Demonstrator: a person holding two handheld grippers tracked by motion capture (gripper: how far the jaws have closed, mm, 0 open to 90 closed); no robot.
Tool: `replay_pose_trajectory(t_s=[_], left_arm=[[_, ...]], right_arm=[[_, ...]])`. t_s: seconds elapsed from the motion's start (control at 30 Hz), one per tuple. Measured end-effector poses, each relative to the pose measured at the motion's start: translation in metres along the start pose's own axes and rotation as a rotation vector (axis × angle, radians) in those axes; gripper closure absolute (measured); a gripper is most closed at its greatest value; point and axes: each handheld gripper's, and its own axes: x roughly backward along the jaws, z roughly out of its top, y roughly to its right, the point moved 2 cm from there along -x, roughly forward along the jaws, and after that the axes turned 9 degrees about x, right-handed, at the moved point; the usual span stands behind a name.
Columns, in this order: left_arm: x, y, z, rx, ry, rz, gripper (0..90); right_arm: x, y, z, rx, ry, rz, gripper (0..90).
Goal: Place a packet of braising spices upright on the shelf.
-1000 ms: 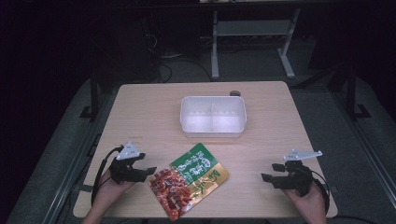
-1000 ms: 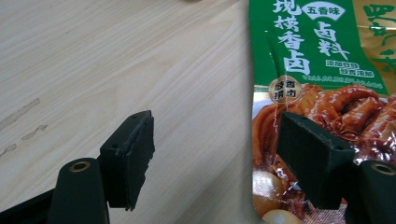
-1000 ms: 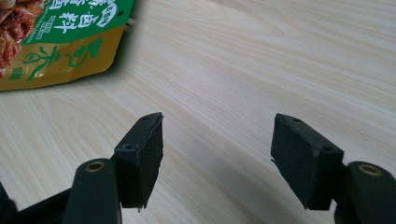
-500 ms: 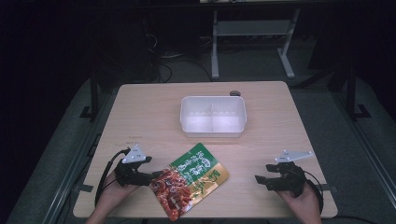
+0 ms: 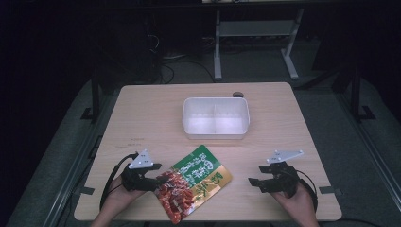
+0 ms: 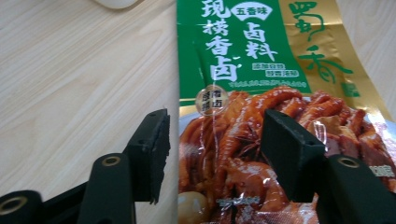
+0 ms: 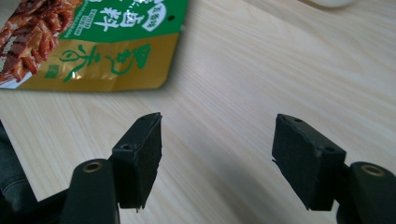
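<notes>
A flat food packet (image 5: 195, 183), green and gold at one end and printed with a picture of red braised meat at the other, lies on the wooden table (image 5: 142, 118) near the person's edge, well short of the white plastic tub (image 5: 215, 117) that sits toward the middle. The left gripper (image 6: 215, 140) is right at the packet's meat-printed end: its jaws stand apart, one over bare wood just beside the packet's long edge and the other above the printed film, so the edge sits between them without being pinched yet. The right gripper (image 7: 217, 140) is also spread wide, with nothing between its jaws but tabletop; the packet's gold corner lies near it but apart. The packet looks like a sealed foil pouch, glossy and wrinkled, so it will likely be light to moderate in weight, floppy rather than stiff, and slick against the jaw faces. Its filling probably makes the middle lumpy and hard to close on, and squeezing there risks sliding off. The better hold seems to be the flat sealed margin along an edge or corner, where the film is thin and two layers meet; since it lies flat, an edge may first need lifting off the wood.
</notes>
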Motion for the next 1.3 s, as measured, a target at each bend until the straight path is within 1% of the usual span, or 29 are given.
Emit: replay_pose_trajectory(t_s=[0.1, 0.13, 0.37, 0.47, 0.5, 0.53, 0.57, 0.6, 0.63, 0.7, 0.77, 0.87, 0.93, 1.03, 1.1, 1.13, 1.2, 1.3], left_arm=[[0.000, 0.002, 0.000, -0.012, -0.002, -0.005, 47.7], [-0.001, 0.004, 0.001, -0.018, -0.007, -0.013, 48.7], [-0.003, 0.009, 0.001, -0.056, -0.030, -0.028, 62.4], [-0.004, 0.011, 0.000, -0.074, -0.044, -0.029, 70.7], [-0.004, 0.011, 0.000, -0.074, -0.044, -0.029, 73.8], [-0.005, 0.011, -0.001, -0.086, -0.065, -0.033, 77.1], [-0.005, 0.011, -0.001, -0.086, -0.065, -0.033, 80.3], [-0.008, 0.012, -0.002, -0.097, -0.090, -0.040, 83.2], [-0.008, 0.012, -0.002, -0.097, -0.090, -0.040, 85.0], [-0.011, 0.014, -0.003, -0.114, -0.115, -0.038, 88.0], [-0.012, 0.014, -0.003, -0.119, -0.123, -0.039, 89.3], [-0.014, 0.014, -0.004, -0.122, -0.141, -0.044, 89.9], [-0.015, 0.013, -0.005, -0.123, -0.150, -0.048, 89.9], [-0.015, 0.013, -0.006, -0.118, -0.152, -0.052, 89.9], [-0.015, 0.013, -0.006, -0.117, -0.156, -0.054, 89.9], [-0.016, 0.013, -0.006, -0.119, -0.163, -0.054, 89.9], [-0.017, 0.013, -0.006, -0.117, -0.162, -0.053, 89.9], [-0.018, 0.014, -0.007, -0.126, -0.167, -0.048, 89.8]], right_arm=[[-0.004, -0.004, 0.011, 0.024, -0.004, 0.011, 32.5], [-0.006, -0.005, 0.015, 0.035, -0.007, 0.013, 32.6], [-0.020, -0.014, 0.043, 0.065, -0.008, 0.047, 32.8], [-0.028, -0.017, 0.053, 0.081, -0.040, 0.058, 32.9], [-0.032, -0.019, 0.057, 0.083, -0.050, 0.064, 33.1], [-0.035, -0.019, 0.061, 0.081, -0.062, 0.071, 33.1], [-0.038, -0.019, 0.063, 0.085, -0.072, 0.075, 33.1], [-0.040, -0.020, 0.066, 0.088, -0.082, 0.079, 33.1], [-0.040, -0.020, 0.066, 0.088, -0.082, 0.079, 33.1], [-0.049, -0.020, 0.073, 0.096, -0.111, 0.094, 33.0], [-0.055, -0.019, 0.076, 0.084, -0.125, 0.113, 33.0], [-0.062, -0.018, 0.080, 0.079, -0.157, 0.125, 33.0], [-0.066, -0.016, 0.083, 0.068, -0.177, 0.135, 33.0], [-0.073, -0.013, 0.087, 0.049, -0.204, 0.150, 33.1], [-0.075, -0.012, 0.087, 0.042, -0.205, 0.156, 33.3], [-0.080, -0.010, 0.087, 0.025, -0.215, 0.175, 33.7], [-0.082, -0.009, 0.087, 0.021, -0.223, 0.179, 34.0], [-0.091, -0.010, 0.086, 0.016, -0.252, 0.201, 37.1]])
